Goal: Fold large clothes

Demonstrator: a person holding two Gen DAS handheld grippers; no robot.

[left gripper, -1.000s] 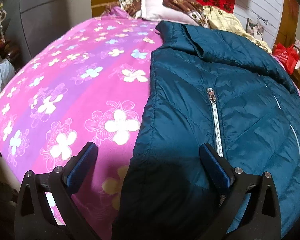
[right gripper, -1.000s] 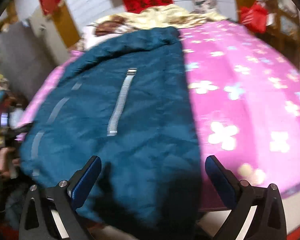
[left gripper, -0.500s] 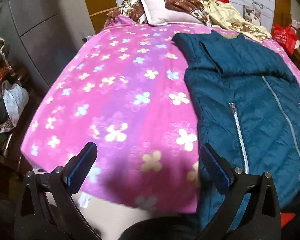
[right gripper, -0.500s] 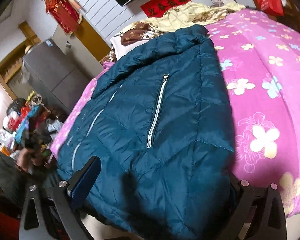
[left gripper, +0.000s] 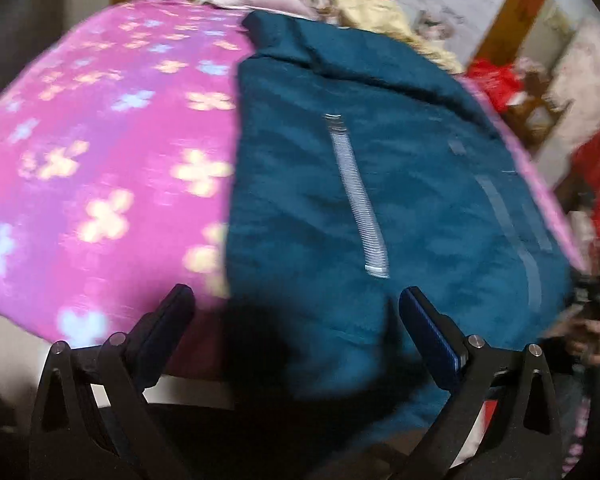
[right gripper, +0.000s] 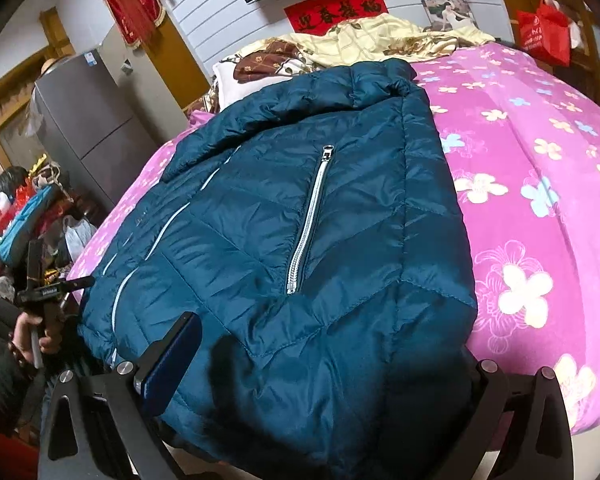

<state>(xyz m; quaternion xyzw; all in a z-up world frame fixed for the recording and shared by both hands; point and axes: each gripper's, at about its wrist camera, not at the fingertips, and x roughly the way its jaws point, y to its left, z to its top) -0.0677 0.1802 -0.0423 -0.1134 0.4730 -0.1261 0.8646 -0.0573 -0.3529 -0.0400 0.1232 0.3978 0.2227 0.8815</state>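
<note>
Teal jacket [right gripper: 300, 240] hem over right gripper's [right gripper: 324, 364] fingers

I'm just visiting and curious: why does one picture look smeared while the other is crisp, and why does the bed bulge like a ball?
Left wrist view: motion blur smears the jacket and its zipper. Right wrist view: sharp, with sheen on the jacket. Both: fisheye lenses bow the pink bedspread and darken the corners.
</note>
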